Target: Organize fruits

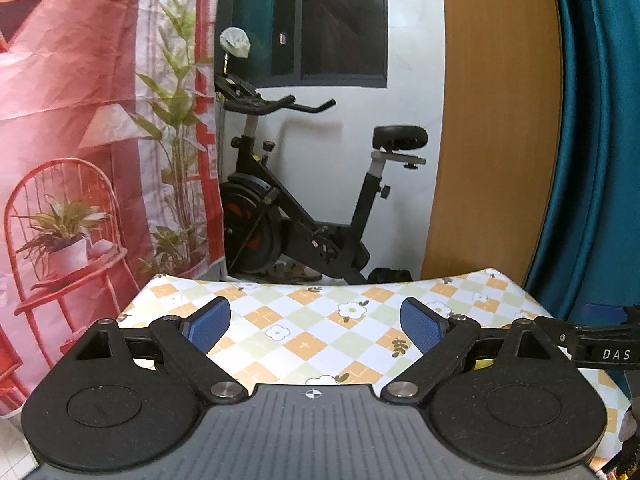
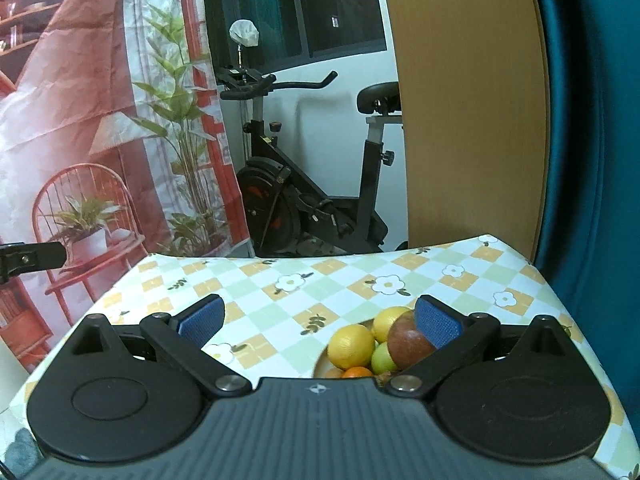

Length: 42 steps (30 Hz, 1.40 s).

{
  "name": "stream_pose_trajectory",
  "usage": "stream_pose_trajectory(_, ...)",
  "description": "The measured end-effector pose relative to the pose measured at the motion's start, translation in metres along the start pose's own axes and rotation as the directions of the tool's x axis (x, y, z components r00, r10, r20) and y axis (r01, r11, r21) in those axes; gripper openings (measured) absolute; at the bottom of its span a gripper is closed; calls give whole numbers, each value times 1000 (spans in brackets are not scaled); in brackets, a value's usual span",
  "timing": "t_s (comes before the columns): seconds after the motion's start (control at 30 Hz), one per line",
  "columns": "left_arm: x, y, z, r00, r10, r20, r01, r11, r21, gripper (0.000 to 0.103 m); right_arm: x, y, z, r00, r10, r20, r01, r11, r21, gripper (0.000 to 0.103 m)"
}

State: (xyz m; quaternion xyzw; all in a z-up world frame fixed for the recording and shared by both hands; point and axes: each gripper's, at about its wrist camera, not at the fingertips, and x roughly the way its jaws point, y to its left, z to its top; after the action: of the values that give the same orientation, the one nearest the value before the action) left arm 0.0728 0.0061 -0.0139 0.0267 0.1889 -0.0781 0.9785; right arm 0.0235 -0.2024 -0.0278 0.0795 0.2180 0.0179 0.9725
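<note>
Two hand-held grippers hover above a table spread with a checked, flower-printed cloth: the left gripper has its blue-padded fingers spread wide with nothing between them, and the right gripper is likewise spread and empty. A bowl of fruits, holding two yellow ones, a reddish-brown one, a green one and an orange one, sits near the tabletop's right edge, partly hidden behind the right gripper's right finger. An exercise bike stands beyond the table's far edge.
</note>
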Motion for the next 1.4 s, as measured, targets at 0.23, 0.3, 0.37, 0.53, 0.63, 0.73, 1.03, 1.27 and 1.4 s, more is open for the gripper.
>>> stream_pose_trajectory(0.23, -22, -1, 6, 999, 15, 39, -15, 1000, 6, 96, -20, 13, 12, 1000, 2, 26, -2, 1000, -2, 103)
stream_pose_trajectory(0.3, -26, -2, 8, 999, 21, 43, -22, 1000, 6, 97, -23, 15, 13, 1000, 5, 28, -5, 1000, -3, 103)
stream_pose_trajectory(0.37, -26, -3, 10, 999, 26, 46, -26, 1000, 7, 101, -25, 17, 14, 999, 7, 31, -7, 1000, -5, 103)
stream_pose_trajectory(0.53, -24, -3, 9, 999, 19, 50, -20, 1000, 2, 103, -27, 19, 17, 999, 15, 37, -15, 1000, -10, 103)
stream_pose_trajectory(0.63, -22, -3, 8, 999, 10, 39, -10, 1000, 0, 103, -26, 18, 18, 999, 20, 36, -20, 1000, -10, 103)
stream_pose_trajectory(0.73, -23, -3, 6, 999, -5, 36, 5, 1000, 2, 103, -26, 18, 18, 999, 21, 37, -21, 1000, -9, 103)
stream_pose_trajectory(1.03, -22, -2, 7, 1000, -5, 15, 5, 1000, 6, 103, -27, 20, 18, 999, 22, 37, -22, 1000, -10, 103)
stream_pose_trajectory(1.27, -24, -2, 7, 1000, -8, 13, 8, 1000, 5, 103, -27, 22, 18, 999, 22, 36, -22, 1000, -11, 103)
stream_pose_trajectory(1.4, -23, -2, 8, 1000, -14, 9, 14, 1000, 7, 103, -27, 22, 18, 999, 22, 36, -21, 1000, -11, 103)
